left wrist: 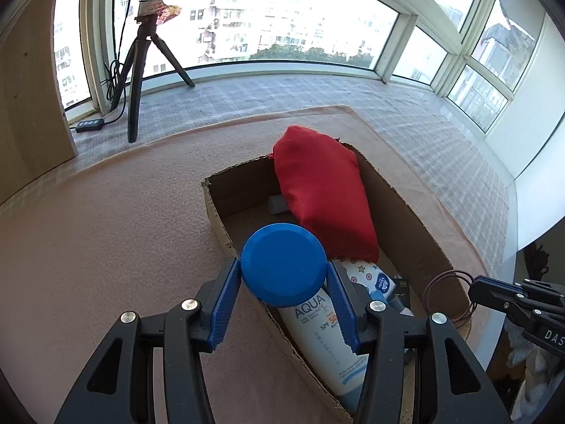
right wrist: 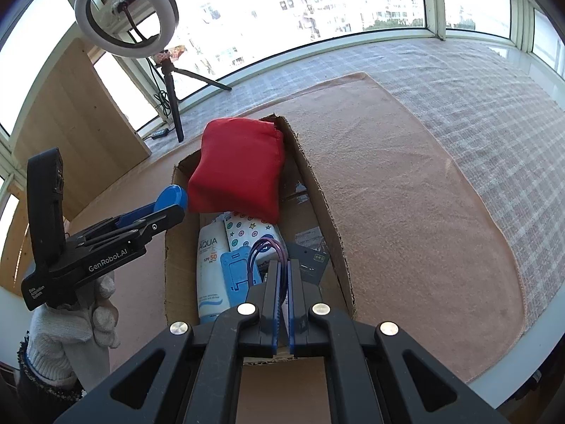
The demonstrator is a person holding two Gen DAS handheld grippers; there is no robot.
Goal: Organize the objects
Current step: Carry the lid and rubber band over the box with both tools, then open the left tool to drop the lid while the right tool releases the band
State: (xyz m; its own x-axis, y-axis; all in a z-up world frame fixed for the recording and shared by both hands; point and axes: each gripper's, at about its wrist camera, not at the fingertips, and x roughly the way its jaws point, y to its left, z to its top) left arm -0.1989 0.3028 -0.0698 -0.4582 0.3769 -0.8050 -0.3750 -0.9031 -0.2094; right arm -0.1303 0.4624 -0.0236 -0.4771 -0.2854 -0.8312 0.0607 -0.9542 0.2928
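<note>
While the left claw (left wrist: 284, 275) clamps a blue lid (left wrist: 283, 264) between its blue pads, edge to edge, the right claw (right wrist: 283, 279) is pinched nearly closed on a loop of thin cord (right wrist: 265, 247).

Left claw: sits over the near-left corner of the box (left wrist: 406, 212), lid facing the camera. Directly below and behind the lid lies the AQUA tube (left wrist: 325, 339), flat in the box along its left wall. Ahead and right of the claw, a red pouch (left wrist: 321, 194) leans on the far end of the box, top poking above the rim. Between pouch and tube, a patterned packet (left wrist: 367, 275) shows part of its face. A small white block (left wrist: 277, 204) is on the box floor ahead of the claw, left of the pouch.

Right claw: over the near end of the box, cord loop sticking up out of the fingertips; in the left view the loop reads brownish, purple in the right view. Just below the tips, a light blue stand (right wrist: 235, 275) and a dark card (right wrist: 312, 261) to its right. Tube to the left, along the wall.

Box stands on a pink mat (right wrist: 406, 212). Gloved hand (right wrist: 70, 321) grips the left tool's handle. Ring light (right wrist: 125, 10) on a tripod far ahead-left, by the window.
</note>
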